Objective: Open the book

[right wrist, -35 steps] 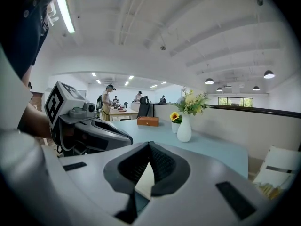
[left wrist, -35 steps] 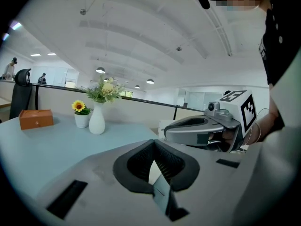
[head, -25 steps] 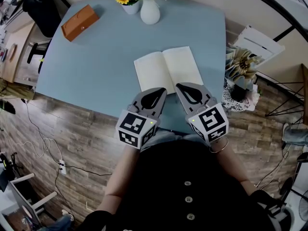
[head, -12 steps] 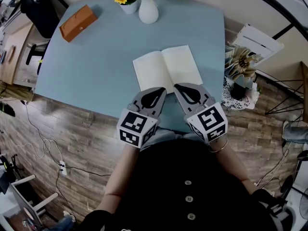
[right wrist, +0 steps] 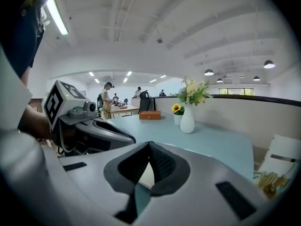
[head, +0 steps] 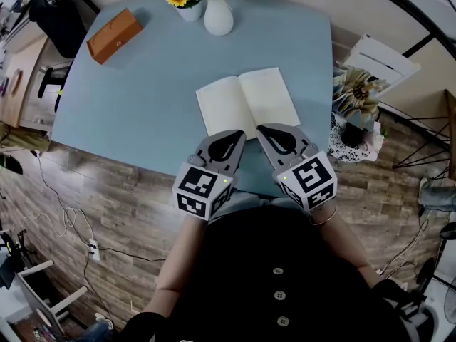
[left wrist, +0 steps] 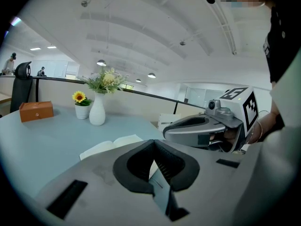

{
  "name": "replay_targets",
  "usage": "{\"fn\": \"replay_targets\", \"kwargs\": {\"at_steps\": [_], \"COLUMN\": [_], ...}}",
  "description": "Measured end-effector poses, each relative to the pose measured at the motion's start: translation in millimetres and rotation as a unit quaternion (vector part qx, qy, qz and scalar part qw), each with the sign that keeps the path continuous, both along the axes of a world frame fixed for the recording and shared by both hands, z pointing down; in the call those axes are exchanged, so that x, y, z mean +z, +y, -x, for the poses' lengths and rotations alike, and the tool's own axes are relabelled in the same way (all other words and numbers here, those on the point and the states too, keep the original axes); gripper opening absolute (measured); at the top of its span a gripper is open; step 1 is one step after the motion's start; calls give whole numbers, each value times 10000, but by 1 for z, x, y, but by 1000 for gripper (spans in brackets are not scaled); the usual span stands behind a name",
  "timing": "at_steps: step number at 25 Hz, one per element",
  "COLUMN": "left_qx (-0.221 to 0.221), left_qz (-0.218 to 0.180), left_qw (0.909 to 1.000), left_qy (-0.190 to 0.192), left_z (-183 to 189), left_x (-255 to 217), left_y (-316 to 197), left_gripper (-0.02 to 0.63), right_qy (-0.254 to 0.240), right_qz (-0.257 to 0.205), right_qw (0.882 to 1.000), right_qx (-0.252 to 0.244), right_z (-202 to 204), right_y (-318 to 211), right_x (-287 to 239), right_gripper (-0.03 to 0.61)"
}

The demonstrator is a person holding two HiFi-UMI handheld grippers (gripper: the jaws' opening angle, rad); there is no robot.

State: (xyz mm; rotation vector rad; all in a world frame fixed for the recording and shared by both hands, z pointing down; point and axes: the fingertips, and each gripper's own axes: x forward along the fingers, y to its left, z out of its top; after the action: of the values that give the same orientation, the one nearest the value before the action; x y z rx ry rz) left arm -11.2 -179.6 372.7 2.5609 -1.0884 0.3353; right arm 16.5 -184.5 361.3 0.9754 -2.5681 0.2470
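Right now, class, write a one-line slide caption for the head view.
Open cream-paged book on a pale blue table; grey left gripper and right gripper, both shut, empty, at its near edge.

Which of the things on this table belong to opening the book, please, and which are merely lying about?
Part of the job:
- book, already lying open on the table
- left hand-held gripper, shut and empty
- right hand-held gripper, shut and empty

Just lying about:
- orange box
- white vase of flowers
- sunflower pot
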Motion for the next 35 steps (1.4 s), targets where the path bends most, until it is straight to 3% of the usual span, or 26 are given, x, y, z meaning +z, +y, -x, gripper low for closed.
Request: {"fn": "replay_targets", "kwargs": {"at_steps": [35], "left_qx": [166], "left_qz": [174], "left_qw": [9997], "left_qy": [-12], "left_z": [-7], "left_x": [8], "left_y": [-5], "left_gripper": [12], "right_qy": [72], "right_qz": [96], "right_qw": [9999], "right_qx": [69], "right_z": [-6], "right_y": [-8], "right_x": [7], "right_gripper": [3]}}
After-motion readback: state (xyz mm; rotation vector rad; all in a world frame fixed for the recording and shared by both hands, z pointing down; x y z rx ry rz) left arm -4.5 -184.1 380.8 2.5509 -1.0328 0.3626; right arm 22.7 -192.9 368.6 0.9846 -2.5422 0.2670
